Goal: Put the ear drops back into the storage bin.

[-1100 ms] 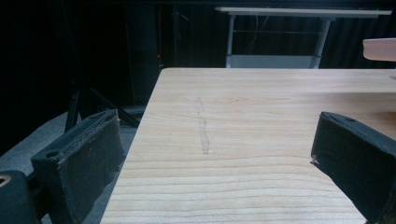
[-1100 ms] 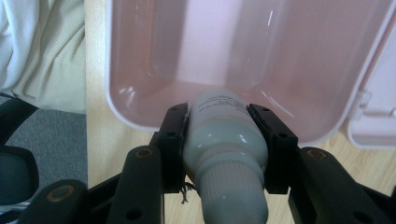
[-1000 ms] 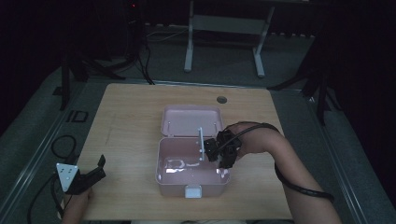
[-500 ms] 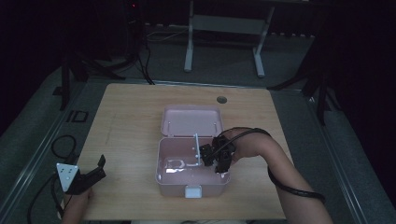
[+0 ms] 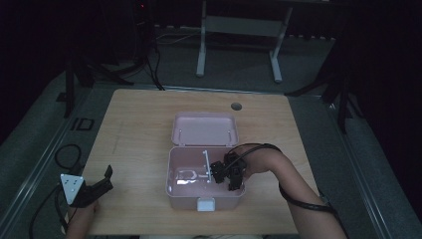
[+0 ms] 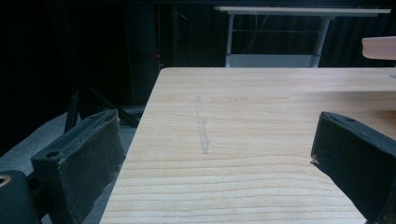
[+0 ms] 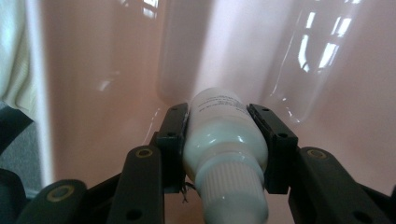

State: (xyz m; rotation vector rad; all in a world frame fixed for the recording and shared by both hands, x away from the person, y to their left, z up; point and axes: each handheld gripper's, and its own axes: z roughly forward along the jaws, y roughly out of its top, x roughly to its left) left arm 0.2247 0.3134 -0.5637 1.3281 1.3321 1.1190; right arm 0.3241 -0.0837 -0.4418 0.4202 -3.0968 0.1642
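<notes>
An open pink box (image 5: 170, 174) stands mid-table, its lid (image 5: 205, 128) laid back behind it. My right gripper (image 5: 220, 173) reaches down into the box from the right, shut on a white bottle (image 5: 205, 160). In the right gripper view the bottle (image 7: 219, 126) with its ribbed cap sits squeezed between both pads of my right gripper (image 7: 226, 119), close to the glossy pink inner wall (image 7: 93, 93). At the table's front left corner my left gripper (image 5: 105, 179) stands open; in its own view my left gripper (image 6: 215, 140) has only bare wood between its jaws.
A pale shiny patch (image 5: 186, 177) shows on the box floor; I cannot tell what it is. The box has a white latch (image 5: 205, 203) at its front. A round hole (image 5: 236, 106) marks the tabletop at the back. A metal stand (image 5: 238, 30) is beyond the table.
My right gripper has sunk into the box with the bottle, which now lies lower and flatter. The left gripper has stayed where it was.
</notes>
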